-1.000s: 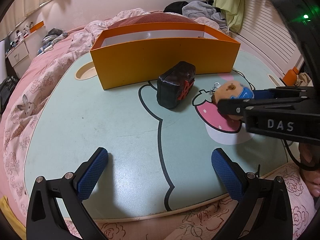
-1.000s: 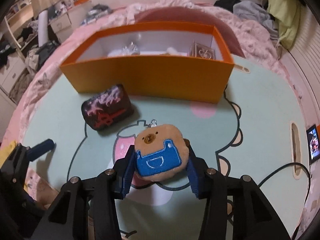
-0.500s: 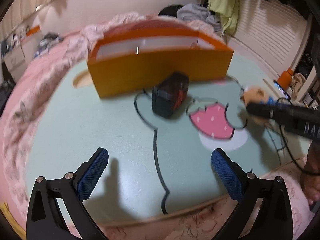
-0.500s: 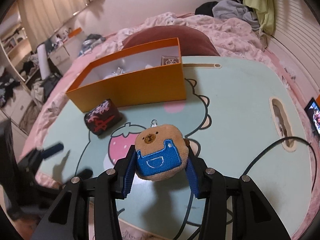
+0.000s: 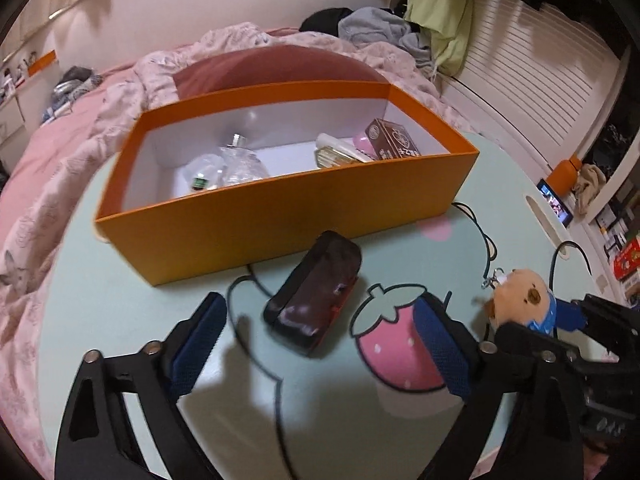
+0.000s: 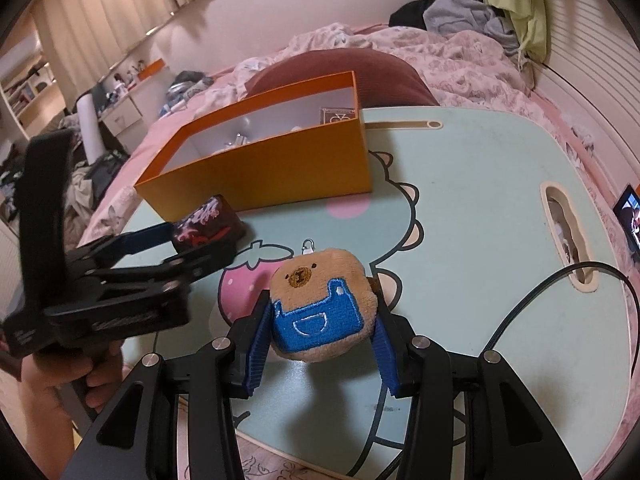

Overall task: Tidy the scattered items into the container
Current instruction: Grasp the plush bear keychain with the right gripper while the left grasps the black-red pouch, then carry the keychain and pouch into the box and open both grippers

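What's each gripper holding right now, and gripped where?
Right gripper: bear plush, by its lower sides. Left gripper: nothing; jaws closing around the black pouch.

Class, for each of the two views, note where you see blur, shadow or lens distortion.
Left wrist view: the orange box has a smeared left edge, its straight walls bow from the fisheye, and a soft gripper shadow falls on the table. Right wrist view: the plush bear is sharp, the left gripper smeared, corners black.
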Demonstrator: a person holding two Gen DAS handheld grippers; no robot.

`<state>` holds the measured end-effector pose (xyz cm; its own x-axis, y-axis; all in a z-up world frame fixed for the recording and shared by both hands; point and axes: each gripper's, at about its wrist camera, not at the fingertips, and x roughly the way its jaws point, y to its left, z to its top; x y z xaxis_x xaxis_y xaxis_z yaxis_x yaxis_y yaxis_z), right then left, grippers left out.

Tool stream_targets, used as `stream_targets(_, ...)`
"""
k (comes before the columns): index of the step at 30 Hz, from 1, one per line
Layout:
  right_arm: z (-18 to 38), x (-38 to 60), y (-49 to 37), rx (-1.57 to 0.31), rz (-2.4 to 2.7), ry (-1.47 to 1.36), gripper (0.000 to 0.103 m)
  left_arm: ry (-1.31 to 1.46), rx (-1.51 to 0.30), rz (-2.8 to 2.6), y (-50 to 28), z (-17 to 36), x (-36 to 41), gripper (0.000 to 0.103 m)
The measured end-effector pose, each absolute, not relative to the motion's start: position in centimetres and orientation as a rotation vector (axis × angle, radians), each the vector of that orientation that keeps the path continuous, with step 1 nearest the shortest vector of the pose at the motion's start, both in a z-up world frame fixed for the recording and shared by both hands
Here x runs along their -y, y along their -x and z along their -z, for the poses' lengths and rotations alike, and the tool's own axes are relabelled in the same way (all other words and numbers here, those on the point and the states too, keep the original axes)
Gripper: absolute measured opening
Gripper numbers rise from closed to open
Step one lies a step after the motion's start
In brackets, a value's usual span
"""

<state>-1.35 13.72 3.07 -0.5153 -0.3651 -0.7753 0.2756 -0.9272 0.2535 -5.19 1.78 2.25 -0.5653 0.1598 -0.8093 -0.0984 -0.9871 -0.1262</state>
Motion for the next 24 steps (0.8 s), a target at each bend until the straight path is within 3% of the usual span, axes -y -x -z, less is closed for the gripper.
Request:
stream_targets(3, -3.0, -13.7, 1.4, 0.141, 2.448, -1.288, 0.045, 1.394, 0.123, -2.623, 5.8, -2.0, -2.2, 0.081)
stream_targets(4, -3.0, -13.7, 1.4, 0.141, 2.448, -1.289, 0.045, 1.403, 0.123, -2.616, 5.9, -1.9, -2.3, 0.074)
stream_targets(6, -3.0, -13.7, 1.4, 0.142, 2.45, -1.288, 0.045, 1.425, 0.105, -2.613, 6.1, -1.5, -2.6, 0.04)
stream_targets(8, -3.0, -13.7, 1.4, 0.144, 2.451, -1.286, 0.045, 1.415, 0.094, -2.612, 5.9, -1.5, -2.7, 0.029)
stream_targets(24, -5.2, -12.7, 2.7, 0.07, 2.471, -1.262, 0.045, 1.222, 0.129, -2.684, 3.8, -8.0, 0.4, 0.029)
